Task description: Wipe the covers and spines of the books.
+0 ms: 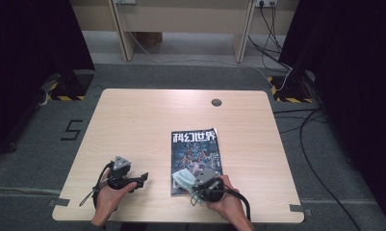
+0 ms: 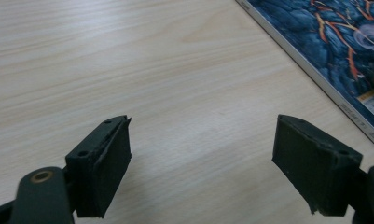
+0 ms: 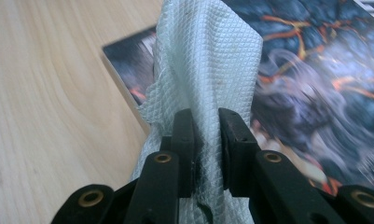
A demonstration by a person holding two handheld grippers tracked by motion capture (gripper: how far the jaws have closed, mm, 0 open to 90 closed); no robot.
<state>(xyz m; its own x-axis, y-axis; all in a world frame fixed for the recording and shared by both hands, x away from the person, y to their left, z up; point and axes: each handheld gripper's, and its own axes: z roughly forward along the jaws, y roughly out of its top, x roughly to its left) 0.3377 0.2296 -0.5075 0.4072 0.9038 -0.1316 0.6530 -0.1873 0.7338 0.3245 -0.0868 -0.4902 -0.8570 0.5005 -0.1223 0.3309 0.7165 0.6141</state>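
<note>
A dark magazine [image 1: 196, 156] with white Chinese title lies flat on the wooden table [image 1: 147, 120], right of centre. A pale green-white cloth [image 1: 183, 179] rests on the magazine's near left corner, and my right gripper [image 1: 196, 185] is shut on it. In the right gripper view the cloth [image 3: 205, 65] rises from between the pinched jaws, over the magazine cover [image 3: 315, 93]. My left gripper [image 1: 141, 178] hovers low over bare wood at the near left, open and holding nothing; its fingers [image 2: 103, 163] stand wide apart, with the magazine's edge [image 2: 315, 42] off to the upper right.
A small round grommet [image 1: 216, 102] sits near the table's far edge. Cables [image 1: 277, 43] run across the floor at the right, and a wooden desk frame [image 1: 181, 24] stands beyond the table. Bare wood spreads across the table's left and far parts.
</note>
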